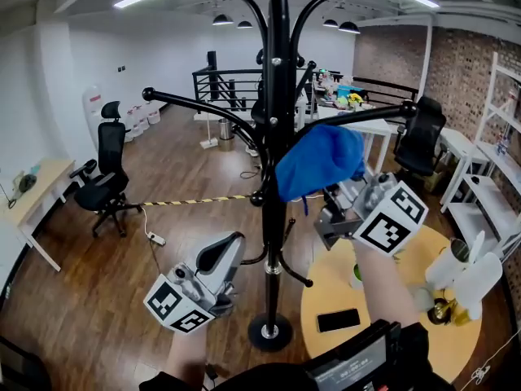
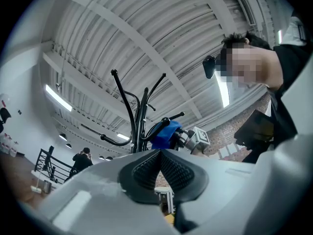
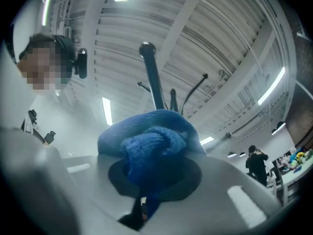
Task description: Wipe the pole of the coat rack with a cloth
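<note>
Low in the head view, the left tool (image 1: pixel 234 244) hangs just left of the coat rack's pole (image 1: pixel 277 96), above the round base (image 1: pixel 270 331). Its own view shows the ribbed pads shut on each other with nothing between them, so it is idle and steadies nothing. The right tool (image 1: pixel 340 192) is raised on the other side, jaws clamped on a bunched blue cloth (image 1: pixel 317 160). In the right gripper view the cloth bulges out over both pads and hides most of the pole beyond.

The cloth lies against the right side of the pole at mid height, just where a cluster of curved arms (image 1: pixel 259 129) branches off. I cannot tell whether it presses firmly or only brushes.

Judging from this, the wipe is under way on the middle stretch, with the lower pole and the short hooks (image 1: pixel 293 274) to come.

Several things could go wrong:
- The loose folds could catch on an arm or a hook knob as the cloth slides, dragging it out of the jaws.
- A sideways push from the right, with no hand on the far side, could rock or tip the slender rack on its small base.
- A tipping rack would fall toward the yellow table (image 1: pixel 456 344) and the phone (image 1: pixel 338 320) on it.
- The tool's hard body could knock the metal if the cloth rides up.
</note>
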Available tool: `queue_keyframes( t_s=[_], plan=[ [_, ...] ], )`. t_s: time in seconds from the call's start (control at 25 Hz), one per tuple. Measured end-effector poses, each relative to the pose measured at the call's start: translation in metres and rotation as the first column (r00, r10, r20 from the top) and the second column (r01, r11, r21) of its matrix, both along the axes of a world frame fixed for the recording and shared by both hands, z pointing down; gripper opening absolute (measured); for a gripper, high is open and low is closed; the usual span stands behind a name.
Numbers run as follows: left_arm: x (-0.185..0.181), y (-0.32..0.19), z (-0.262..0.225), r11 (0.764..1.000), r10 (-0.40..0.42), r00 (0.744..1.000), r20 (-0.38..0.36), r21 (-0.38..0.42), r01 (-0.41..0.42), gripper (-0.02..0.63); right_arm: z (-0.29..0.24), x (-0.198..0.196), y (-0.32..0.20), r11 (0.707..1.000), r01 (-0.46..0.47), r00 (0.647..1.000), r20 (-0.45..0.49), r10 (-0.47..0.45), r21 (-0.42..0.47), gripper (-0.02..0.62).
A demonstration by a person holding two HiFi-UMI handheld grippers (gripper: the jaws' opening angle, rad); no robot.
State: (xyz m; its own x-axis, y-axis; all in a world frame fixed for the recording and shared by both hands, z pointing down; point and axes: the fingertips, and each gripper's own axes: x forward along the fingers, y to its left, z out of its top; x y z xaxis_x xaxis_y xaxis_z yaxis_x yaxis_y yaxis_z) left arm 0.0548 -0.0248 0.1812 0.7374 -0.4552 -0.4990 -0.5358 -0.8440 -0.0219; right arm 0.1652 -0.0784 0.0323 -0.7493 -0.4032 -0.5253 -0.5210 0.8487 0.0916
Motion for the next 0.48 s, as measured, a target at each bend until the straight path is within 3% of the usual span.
queue_keyframes(
  t_s=[0.16, 0.28, 0.48],
  plan=[
    [-0.008, 0.003, 0.006, 0.999, -0.032, 0.999, 0.005, -0.021, 0.032, -0.008, 0.066, -0.009, -0.042, 0.985, -0.043, 0.997, -0.070, 0.031, -0.169, 0.021],
    [-0.009, 0.005, 0.010, 0.998, -0.044, 0.999, 0.008, -0.035, 0.044, -0.008, 0.122, -0.017, -0.045, 0.968, -0.044, 0.988, -0.153, 0.006, -0.246, 0.023],
    [-0.002, 0.001, 0.019, 0.997, -0.045, 0.999, 0.031, -0.062, 0.047, -0.008, 0.227, -0.021, -0.046, 0.920, -0.087, 0.931, -0.359, -0.061, -0.383, 0.022]
  ],
)
